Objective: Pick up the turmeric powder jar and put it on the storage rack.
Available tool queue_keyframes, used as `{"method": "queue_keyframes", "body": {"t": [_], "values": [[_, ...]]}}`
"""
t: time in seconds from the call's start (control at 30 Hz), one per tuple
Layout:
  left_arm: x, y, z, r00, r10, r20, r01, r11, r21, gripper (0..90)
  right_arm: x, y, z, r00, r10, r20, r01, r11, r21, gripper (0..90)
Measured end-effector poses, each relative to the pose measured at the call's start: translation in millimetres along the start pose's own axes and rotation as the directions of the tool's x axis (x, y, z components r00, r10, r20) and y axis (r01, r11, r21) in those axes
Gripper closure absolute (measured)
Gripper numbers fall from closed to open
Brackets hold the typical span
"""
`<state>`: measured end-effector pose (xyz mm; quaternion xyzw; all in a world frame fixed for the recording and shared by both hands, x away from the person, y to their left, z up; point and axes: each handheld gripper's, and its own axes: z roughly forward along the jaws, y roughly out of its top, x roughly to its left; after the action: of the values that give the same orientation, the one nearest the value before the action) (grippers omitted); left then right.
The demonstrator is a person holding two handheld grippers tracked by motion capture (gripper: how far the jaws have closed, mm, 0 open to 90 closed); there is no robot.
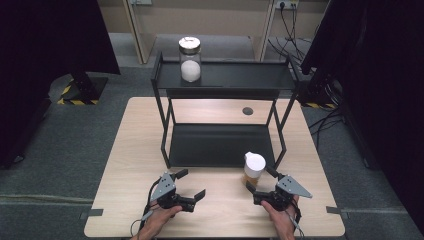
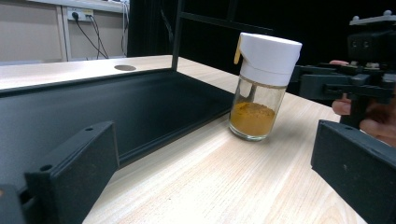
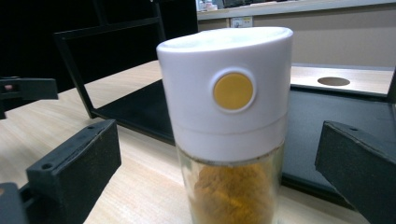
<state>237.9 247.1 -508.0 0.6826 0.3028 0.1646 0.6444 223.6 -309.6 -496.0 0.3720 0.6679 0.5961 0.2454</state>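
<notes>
A glass spice jar (image 1: 254,170) with a white cap and orange-brown powder stands upright on the wooden table (image 1: 130,165), just in front of the black rack's lower shelf (image 1: 220,145). My right gripper (image 1: 261,180) is open, its jaws either side of the spice jar (image 3: 231,140) without touching it. My left gripper (image 1: 191,184) is open and holds nothing, to the left of the spice jar (image 2: 261,88). A second glass jar (image 1: 190,59) with a silver lid and white contents stands on the rack's top shelf (image 1: 240,75).
The black metal rack has thin legs (image 1: 164,135) at its corners. A round cable hole (image 1: 247,111) sits in the table behind the lower shelf. Black curtains and stands flank the table; cables (image 1: 325,120) lie on the floor at right.
</notes>
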Motion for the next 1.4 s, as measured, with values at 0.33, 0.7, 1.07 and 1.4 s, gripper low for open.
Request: {"method": "queue_keyframes", "body": {"t": [0.33, 0.7, 1.07, 1.4], "values": [[-0.7, -0.9, -0.3, 1.0000, 0.002, 0.002, -0.002, 1.0000, 0.002, 0.2, 0.0, 5.4, 15.9, 0.9998, -0.016, 0.010, 0.016, 0.9997, 0.017, 1.2], [-1.2, -1.4, 0.4, 1.0000, 0.003, 0.005, -0.003, 0.9999, 0.010, 0.2, 0.1, 8.7, 27.0, 0.9990, -0.038, 0.024, 0.037, 0.9986, 0.036, 9.7], [-0.9, -1.7, 0.1, 1.0000, -0.002, 0.001, 0.002, 0.9999, 0.011, 0.2, 2.3, 12.4, 29.8, 0.9973, -0.066, 0.033, 0.064, 0.9963, 0.058, 29.7], [-0.5, -1.7, 0.0, 1.0000, -0.008, 0.000, 0.008, 0.9999, 0.009, 0.2, 8.4, 17.2, 25.3, 0.9949, -0.088, 0.050, 0.085, 0.9950, 0.051, 30.7]]}}
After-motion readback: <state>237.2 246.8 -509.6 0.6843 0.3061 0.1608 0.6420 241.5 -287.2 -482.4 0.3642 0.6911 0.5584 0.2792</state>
